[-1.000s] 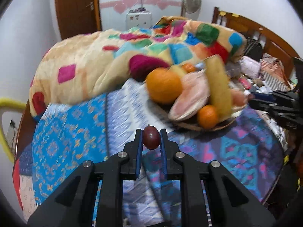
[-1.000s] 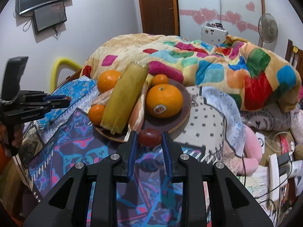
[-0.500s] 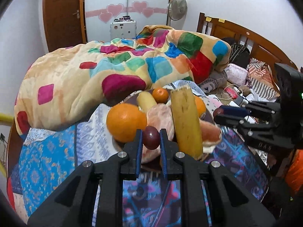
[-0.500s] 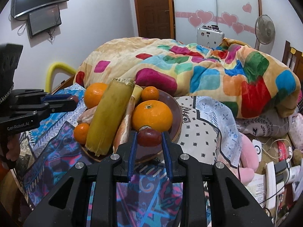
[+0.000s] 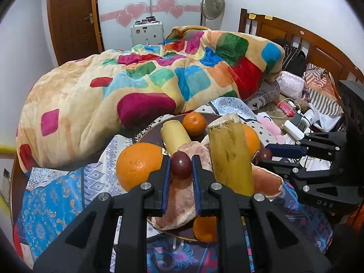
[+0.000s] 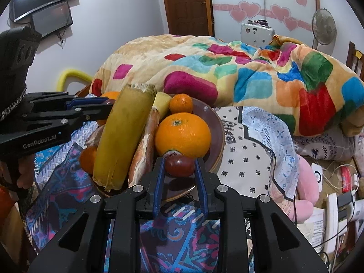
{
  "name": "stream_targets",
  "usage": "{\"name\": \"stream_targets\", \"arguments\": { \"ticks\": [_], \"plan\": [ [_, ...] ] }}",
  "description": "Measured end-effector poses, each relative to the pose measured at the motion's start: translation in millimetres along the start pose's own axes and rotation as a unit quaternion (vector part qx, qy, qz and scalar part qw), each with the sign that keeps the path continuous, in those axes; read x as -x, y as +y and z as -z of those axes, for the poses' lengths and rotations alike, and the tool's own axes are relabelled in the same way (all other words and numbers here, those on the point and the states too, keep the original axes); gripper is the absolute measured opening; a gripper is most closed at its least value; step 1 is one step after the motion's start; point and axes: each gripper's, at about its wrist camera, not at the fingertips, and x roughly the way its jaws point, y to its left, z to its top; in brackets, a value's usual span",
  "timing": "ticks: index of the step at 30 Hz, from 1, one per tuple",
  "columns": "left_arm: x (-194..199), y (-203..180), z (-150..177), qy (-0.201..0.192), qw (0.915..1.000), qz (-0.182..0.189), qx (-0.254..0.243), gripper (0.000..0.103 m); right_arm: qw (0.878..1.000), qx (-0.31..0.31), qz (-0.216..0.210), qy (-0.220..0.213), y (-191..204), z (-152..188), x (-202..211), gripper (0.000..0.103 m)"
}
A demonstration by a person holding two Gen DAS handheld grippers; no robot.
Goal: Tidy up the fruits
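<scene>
My left gripper (image 5: 181,167) is shut on a small dark red fruit (image 5: 180,165), held over the near side of a brown plate (image 5: 150,132). My right gripper (image 6: 179,166) is shut on a second dark red fruit (image 6: 179,165) at the plate's (image 6: 217,127) front rim. The plate is piled with a big orange (image 6: 183,134), a long yellow-green stalk (image 6: 122,134), a pale yellow piece (image 5: 175,136), pinkish pieces (image 5: 182,202) and small oranges (image 5: 194,123). In the left wrist view the right gripper (image 5: 265,153) reaches in from the right, its fruit just showing.
The plate lies on patterned blue and purple cloths (image 5: 52,202) on a bed. A bulky colourful quilt (image 5: 127,86) rises right behind it. Cables, chargers and a pink soft toy (image 6: 306,188) clutter the right side. A wooden headboard (image 5: 302,38) stands at the far right.
The left gripper has swung over with its fruit from the bare cloth to above the plate. The right gripper has edged a little closer to the plate's rim. Both keep their fruits.
</scene>
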Motion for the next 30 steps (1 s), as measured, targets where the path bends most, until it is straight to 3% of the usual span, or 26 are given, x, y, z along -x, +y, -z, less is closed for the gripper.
{"name": "stream_targets", "arguments": {
  "ticks": [15, 23, 30],
  "plan": [
    [18, 8, 5, -0.017, 0.9996, 0.000, 0.024, 0.028, 1.000, -0.002, 0.014, -0.010, 0, -1, 13, 0.031],
    [99, 6, 17, -0.077, 0.9956, -0.003, 0.053, 0.028, 0.997, -0.014, 0.023, -0.070, 20, 0, 85, 0.031],
    [197, -26, 46, -0.163, 0.9853, -0.010, 0.051, 0.033, 0.986, 0.001, 0.039, -0.165, 68, 12, 167, 0.031]
  ]
}}
